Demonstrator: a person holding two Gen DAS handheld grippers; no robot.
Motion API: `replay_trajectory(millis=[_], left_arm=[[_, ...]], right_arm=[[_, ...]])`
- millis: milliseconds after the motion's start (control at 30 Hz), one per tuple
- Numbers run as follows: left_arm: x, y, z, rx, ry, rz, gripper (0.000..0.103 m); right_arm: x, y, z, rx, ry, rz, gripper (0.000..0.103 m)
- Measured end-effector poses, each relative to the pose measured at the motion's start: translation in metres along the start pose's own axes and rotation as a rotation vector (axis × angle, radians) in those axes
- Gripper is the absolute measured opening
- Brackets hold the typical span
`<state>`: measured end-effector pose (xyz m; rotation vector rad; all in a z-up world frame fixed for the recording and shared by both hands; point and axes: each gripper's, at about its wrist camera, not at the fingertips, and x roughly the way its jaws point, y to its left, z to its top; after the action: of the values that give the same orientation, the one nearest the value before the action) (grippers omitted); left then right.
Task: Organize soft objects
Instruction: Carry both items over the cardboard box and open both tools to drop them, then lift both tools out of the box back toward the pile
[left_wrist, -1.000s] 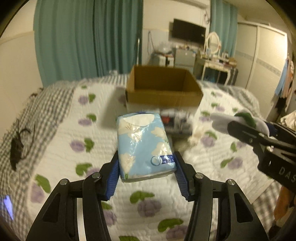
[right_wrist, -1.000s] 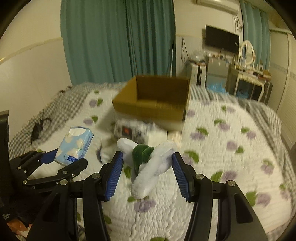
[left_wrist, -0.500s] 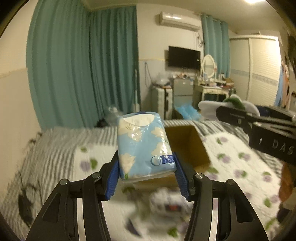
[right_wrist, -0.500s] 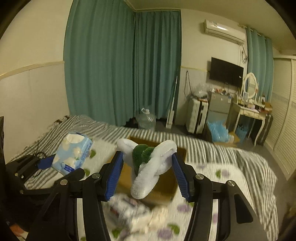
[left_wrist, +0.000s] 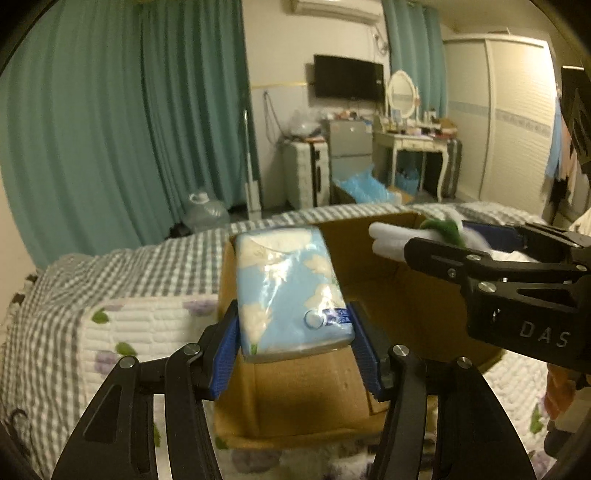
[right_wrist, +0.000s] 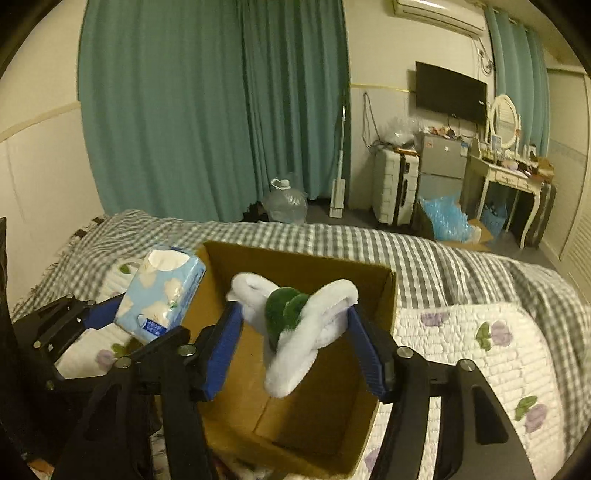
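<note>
Both my wrist cameras look forward along my fingers, close above the cardboard box (left_wrist: 388, 295) (right_wrist: 317, 398), sharing it, the bed and the far wall.

left gripper (left_wrist: 293, 341): black angular arms, blue ribbed pads, silver screws at 6 o'clock | right gripper (right_wrist: 295, 349): same black frame, blue pads, white "DAS" lettering on its side
</note>
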<state>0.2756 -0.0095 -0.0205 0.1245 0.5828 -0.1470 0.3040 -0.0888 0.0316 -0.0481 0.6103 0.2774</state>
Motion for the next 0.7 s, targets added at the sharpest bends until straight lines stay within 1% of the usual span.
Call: replay_trajectory(millis=[33,67,100,200,267,367,467,567,600,700], left_arm=[[0.002,-0.001,0.000,0.006,0.002,0.018,0.059],[0.004,-0.004,0.001,0.006,0.003,0.034,0.073],[0.003,-0.004,0.001,0.000,-0.002,0.050,0.081],[-0.003,-0.003,0.005,-0.009,-0.009,0.077,0.081],[-0.017,-0.002,0.009,-0.010,-0.023,0.087,0.081],[-0.048,0.001,0.017,-0.028,-0.064,0.090,0.081],[-0.100,0.002,0.028,-0.045,-0.121,0.074,0.081],[-0.151,-0.004,0.037,-0.035,-0.182,0.074,0.082],[-0.168,-0.005,0.039,-0.032,-0.202,0.081,0.086],[-0.212,-0.005,0.042,-0.016,-0.267,0.076,0.086]], right_arm=[[0.006,-0.005,-0.003,0.013,0.000,0.002,0.083],[0.007,-0.010,-0.007,0.024,-0.003,0.007,0.089],[0.008,-0.015,-0.010,0.038,-0.010,0.011,0.091],[0.002,-0.029,-0.011,0.056,-0.033,0.000,0.091],[-0.006,-0.034,-0.009,0.059,-0.049,-0.006,0.091],[-0.038,-0.041,-0.011,0.058,-0.080,-0.009,0.093],[-0.078,-0.041,-0.015,0.035,-0.096,-0.014,0.094],[-0.122,-0.037,-0.019,0.019,-0.119,-0.010,0.098],[-0.141,-0.034,-0.021,0.017,-0.139,-0.009,0.099],[-0.184,-0.022,-0.025,-0.005,-0.184,-0.005,0.101]])
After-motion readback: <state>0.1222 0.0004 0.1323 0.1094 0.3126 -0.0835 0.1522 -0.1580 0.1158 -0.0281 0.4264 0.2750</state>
